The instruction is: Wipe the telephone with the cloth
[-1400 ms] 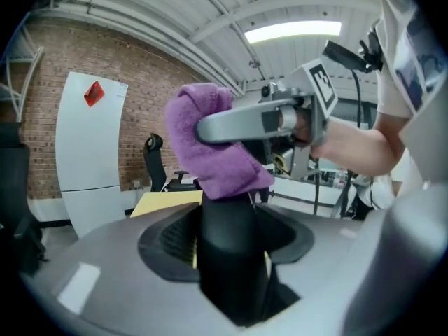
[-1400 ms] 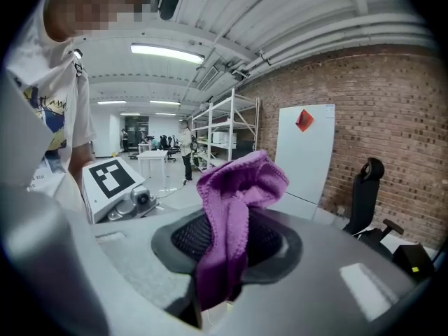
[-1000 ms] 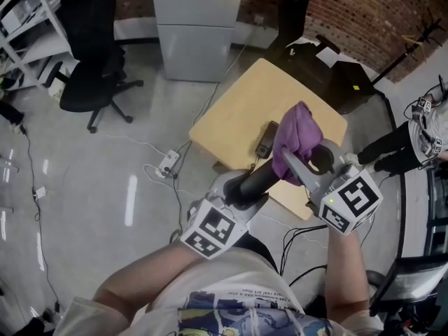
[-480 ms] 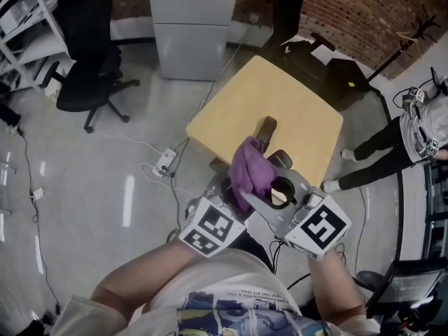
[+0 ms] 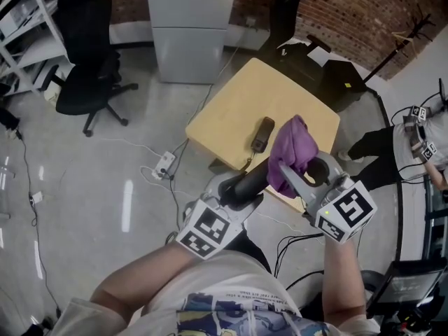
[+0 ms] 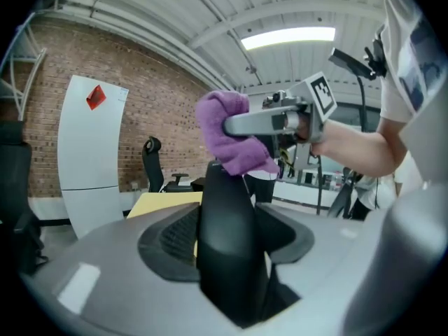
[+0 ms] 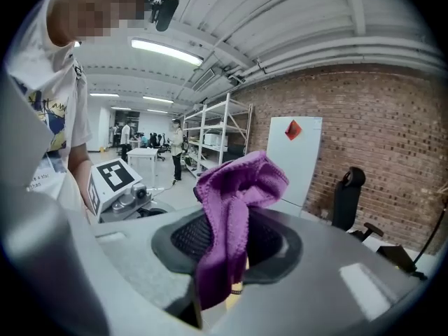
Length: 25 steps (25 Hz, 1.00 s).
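Observation:
My left gripper (image 5: 240, 190) is shut on a black telephone handset (image 5: 253, 180), held in the air over the near edge of the table and pointing toward the far right. My right gripper (image 5: 292, 171) is shut on a purple cloth (image 5: 291, 148), which lies against the handset's far end. The left gripper view shows the handset (image 6: 227, 243) upright between the jaws, with the cloth (image 6: 225, 135) on its top and the right gripper (image 6: 280, 121) behind it. In the right gripper view the cloth (image 7: 231, 215) hangs bunched between the jaws. A dark telephone part (image 5: 263, 133) with a cord lies on the table.
The small light wooden table (image 5: 238, 107) stands on a grey floor. A power strip (image 5: 166, 164) and cables lie left of it. A black office chair (image 5: 87, 47), a white cabinet (image 5: 185, 26) and black bags (image 5: 329, 68) stand behind. Another person (image 5: 413, 135) stands at the right.
The right gripper drew the cloth down the handset toward the left gripper, then slid it back out to the handset's far end. The left gripper held the handset nearly still.

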### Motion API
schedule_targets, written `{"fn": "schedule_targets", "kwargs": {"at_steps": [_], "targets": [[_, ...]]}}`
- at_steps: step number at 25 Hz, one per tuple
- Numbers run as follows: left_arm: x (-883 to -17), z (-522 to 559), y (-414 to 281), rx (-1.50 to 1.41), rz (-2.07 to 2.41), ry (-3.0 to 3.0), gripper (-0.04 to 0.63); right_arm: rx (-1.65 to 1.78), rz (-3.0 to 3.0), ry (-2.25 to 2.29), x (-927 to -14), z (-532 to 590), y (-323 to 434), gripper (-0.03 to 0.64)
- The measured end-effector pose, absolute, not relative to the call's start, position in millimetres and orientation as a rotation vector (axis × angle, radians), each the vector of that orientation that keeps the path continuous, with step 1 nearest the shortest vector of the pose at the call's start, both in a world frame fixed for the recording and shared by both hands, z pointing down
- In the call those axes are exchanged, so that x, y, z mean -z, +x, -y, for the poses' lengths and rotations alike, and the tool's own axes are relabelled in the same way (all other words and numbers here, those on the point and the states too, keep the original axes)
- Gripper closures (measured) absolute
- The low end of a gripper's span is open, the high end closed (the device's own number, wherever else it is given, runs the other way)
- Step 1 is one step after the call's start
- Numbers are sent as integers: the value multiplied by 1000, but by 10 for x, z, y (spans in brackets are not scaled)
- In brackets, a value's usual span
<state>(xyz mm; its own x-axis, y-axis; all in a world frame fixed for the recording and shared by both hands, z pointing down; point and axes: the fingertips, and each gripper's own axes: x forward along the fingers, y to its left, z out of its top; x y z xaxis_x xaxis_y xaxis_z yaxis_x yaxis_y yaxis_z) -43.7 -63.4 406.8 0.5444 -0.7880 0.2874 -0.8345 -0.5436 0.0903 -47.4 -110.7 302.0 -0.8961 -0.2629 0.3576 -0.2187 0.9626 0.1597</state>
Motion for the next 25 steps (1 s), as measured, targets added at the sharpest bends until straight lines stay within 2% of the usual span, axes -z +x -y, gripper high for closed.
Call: {"fn": "schedule_targets", "kwargs": {"at_steps": [5,14,25], "targets": [[-4065,589,-509,-299,1367,2561,341,193,2743,363,-2885,1033,-481,509],[-3980,659,-510,-287,1357,2541,339,170,2742,136,-3033,498,-651,509],[-4037,610,-623,-251,1322,2515,341,150,2722,401,-3039,1108,-324,509]]}}
